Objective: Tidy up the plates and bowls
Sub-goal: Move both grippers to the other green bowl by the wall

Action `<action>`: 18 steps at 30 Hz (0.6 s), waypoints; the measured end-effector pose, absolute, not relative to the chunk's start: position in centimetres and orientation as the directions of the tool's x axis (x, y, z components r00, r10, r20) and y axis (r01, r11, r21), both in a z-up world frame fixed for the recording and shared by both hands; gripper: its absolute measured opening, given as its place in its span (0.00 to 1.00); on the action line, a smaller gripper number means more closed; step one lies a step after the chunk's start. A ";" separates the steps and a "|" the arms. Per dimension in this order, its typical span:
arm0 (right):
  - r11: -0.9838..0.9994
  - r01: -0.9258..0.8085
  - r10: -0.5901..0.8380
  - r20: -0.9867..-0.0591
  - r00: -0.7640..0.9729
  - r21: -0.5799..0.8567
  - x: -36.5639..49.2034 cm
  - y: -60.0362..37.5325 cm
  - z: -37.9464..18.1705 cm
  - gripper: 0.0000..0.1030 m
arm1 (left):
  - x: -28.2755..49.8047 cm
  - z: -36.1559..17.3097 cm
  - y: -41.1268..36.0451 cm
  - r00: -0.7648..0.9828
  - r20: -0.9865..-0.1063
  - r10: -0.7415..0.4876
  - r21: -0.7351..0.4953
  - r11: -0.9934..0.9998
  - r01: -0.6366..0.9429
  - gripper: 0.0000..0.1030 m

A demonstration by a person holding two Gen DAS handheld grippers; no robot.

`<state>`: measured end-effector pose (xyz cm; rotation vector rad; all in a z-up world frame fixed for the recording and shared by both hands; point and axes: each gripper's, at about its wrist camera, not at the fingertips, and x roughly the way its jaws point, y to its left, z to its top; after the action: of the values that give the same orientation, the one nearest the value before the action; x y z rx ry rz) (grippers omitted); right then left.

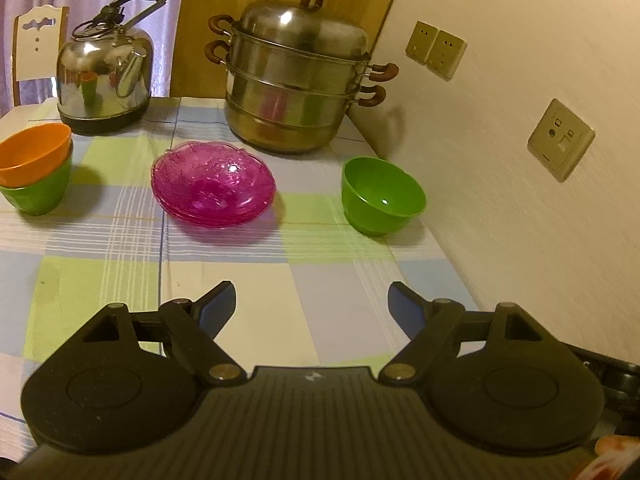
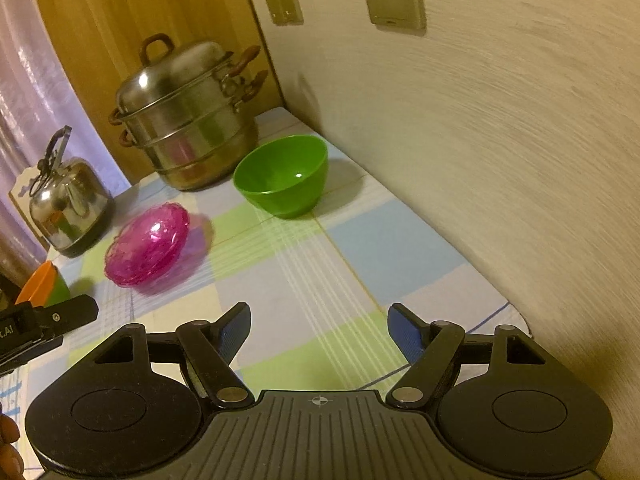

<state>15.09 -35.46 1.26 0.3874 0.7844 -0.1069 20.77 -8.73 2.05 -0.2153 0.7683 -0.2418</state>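
Note:
A stack of pink glass plates (image 1: 214, 182) sits mid-table; it also shows in the right wrist view (image 2: 148, 246). A single green bowl (image 1: 382, 196) stands near the wall, also seen from the right wrist (image 2: 282, 176). An orange bowl (image 1: 34, 152) is nested in another green bowl (image 1: 38, 194) at the left; the pair shows in the right wrist view (image 2: 42, 284). My left gripper (image 1: 311, 300) is open and empty above the checked cloth, short of the plates. My right gripper (image 2: 319, 322) is open and empty, short of the single green bowl.
A steel steamer pot (image 1: 296, 80) and a steel kettle (image 1: 104, 72) stand at the table's back. The wall with sockets (image 1: 560, 140) runs along the right edge of the table. Part of the left gripper (image 2: 36, 326) shows at the left of the right wrist view.

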 end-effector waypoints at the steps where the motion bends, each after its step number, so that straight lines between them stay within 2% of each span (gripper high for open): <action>1: 0.924 0.238 0.047 -0.706 0.707 0.300 15.1 -35.6 1.2 0.73 | 20.8 2.0 -8.8 0.692 -0.659 -0.294 -0.280 0.950 0.137 0.79; 18: 0.909 0.262 0.055 -0.717 0.695 0.324 15.7 -36.6 0.6 0.73 | 22.0 1.2 -10.0 0.671 -0.670 -0.316 -0.277 0.946 0.169 0.79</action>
<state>15.72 -36.57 0.61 0.4255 0.8000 -0.1194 21.96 -10.04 1.20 -0.1987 0.7894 -0.2754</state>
